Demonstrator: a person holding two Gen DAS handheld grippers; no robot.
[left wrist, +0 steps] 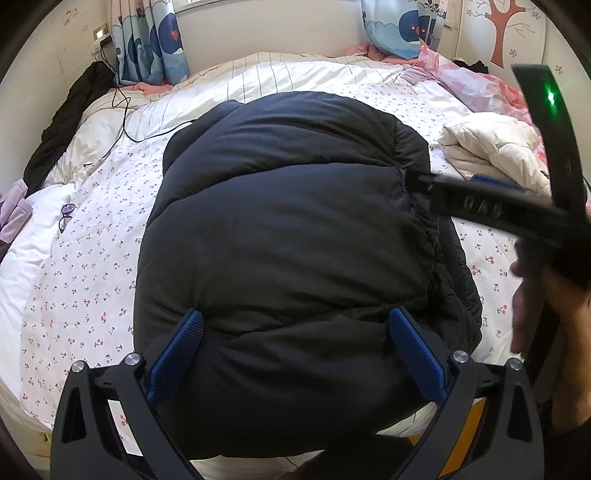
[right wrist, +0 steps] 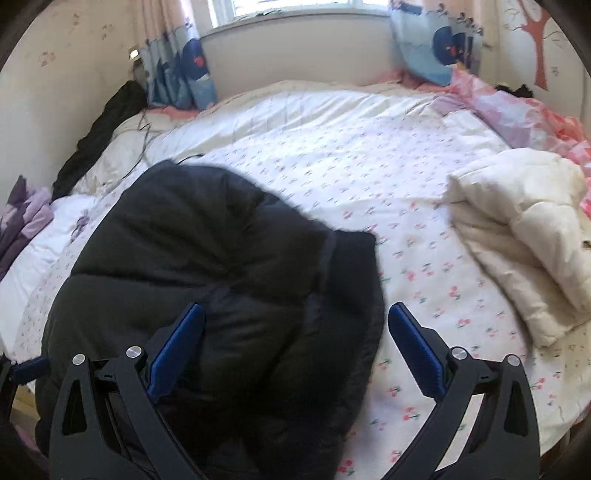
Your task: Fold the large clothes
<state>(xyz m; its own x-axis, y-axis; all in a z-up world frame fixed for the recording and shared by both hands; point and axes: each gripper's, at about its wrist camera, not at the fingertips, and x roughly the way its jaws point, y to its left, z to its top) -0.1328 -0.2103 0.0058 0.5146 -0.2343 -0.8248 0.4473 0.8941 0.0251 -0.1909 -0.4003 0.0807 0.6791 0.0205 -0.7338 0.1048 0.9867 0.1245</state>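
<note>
On the cherry-print bed (left wrist: 74,288) the black quilted puffer jacket (left wrist: 295,229) lies bundled lengthwise straight ahead of the wide-open left gripper (left wrist: 295,354), nearer than the right gripper (right wrist: 295,343), also wide and empty, at its right edge.

Soft daylight fills both views, coming from the bright, washed-out window (right wrist: 291,7) at the top of the right wrist view. The white cherry-print bedspread (right wrist: 369,177) looks evenly lit, with faint shadows. The puffy black quilted jacket (left wrist: 288,229) shows little detail. The right wrist view is motion-blurred; the left is sharper. Fisheye bending curves the edges, and the corners go black.
</note>
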